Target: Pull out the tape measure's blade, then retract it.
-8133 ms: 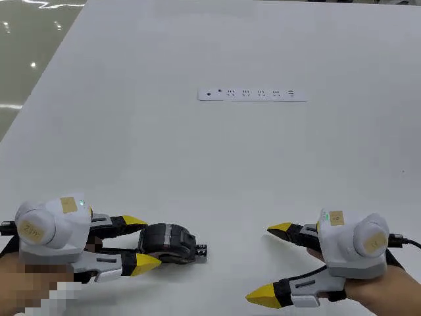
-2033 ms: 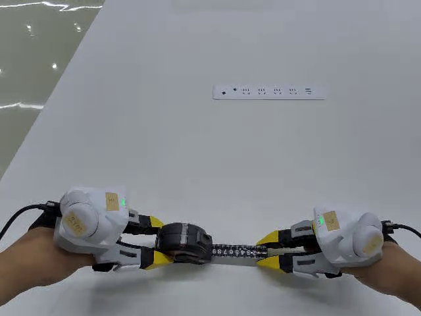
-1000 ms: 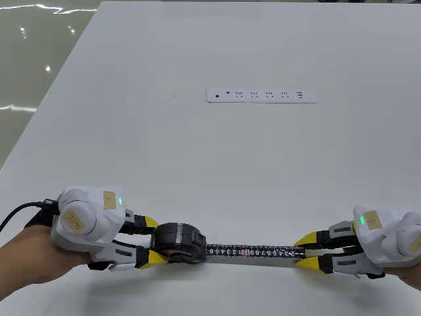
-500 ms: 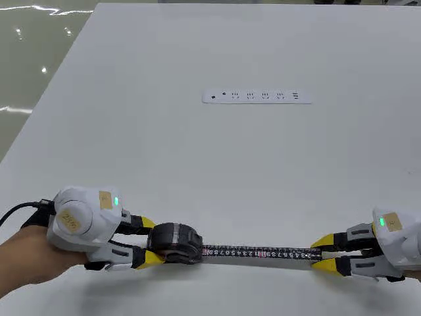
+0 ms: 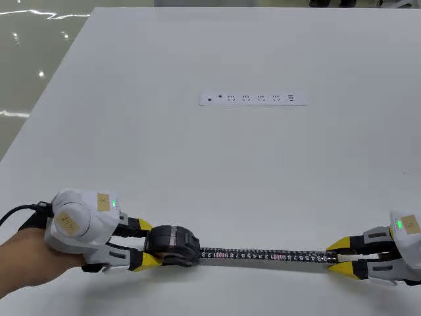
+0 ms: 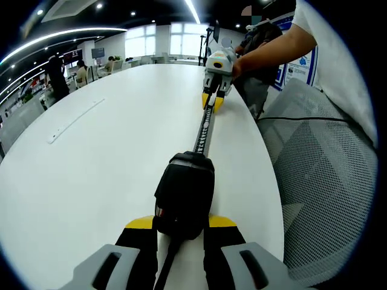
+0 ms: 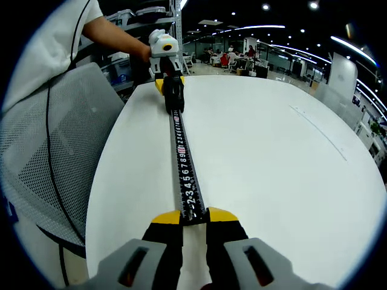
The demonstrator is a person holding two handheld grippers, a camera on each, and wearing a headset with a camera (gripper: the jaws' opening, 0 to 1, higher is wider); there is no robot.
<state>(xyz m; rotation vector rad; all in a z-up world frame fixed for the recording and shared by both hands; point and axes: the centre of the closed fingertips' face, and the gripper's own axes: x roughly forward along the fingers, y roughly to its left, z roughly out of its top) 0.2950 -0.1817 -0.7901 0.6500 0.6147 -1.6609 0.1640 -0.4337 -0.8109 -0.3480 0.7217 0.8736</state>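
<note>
A black tape measure case [image 5: 171, 244] [image 6: 185, 194] lies near the white table's front edge, and my left gripper [image 5: 143, 243] [image 6: 181, 222] is shut on it. Its dark blade [image 5: 266, 255] [image 7: 183, 169] [image 6: 205, 130], printed with white numbers, stretches right along the table. My right gripper [image 5: 342, 257] [image 7: 192, 215] is shut on the blade's end at the far right. In the right gripper view the case [image 7: 173, 89] is small and far, at the other end of the blade.
A white power strip [image 5: 252, 99] lies flat at the table's middle, well beyond the blade. The table's left edge [image 5: 39, 99] drops to a glossy floor. A grey mesh chair [image 6: 314, 181] stands close behind the front edge.
My right gripper has pulled the blade's end farther right, so more blade shows than half a second ago. The left gripper and the case have stayed near the front left.
</note>
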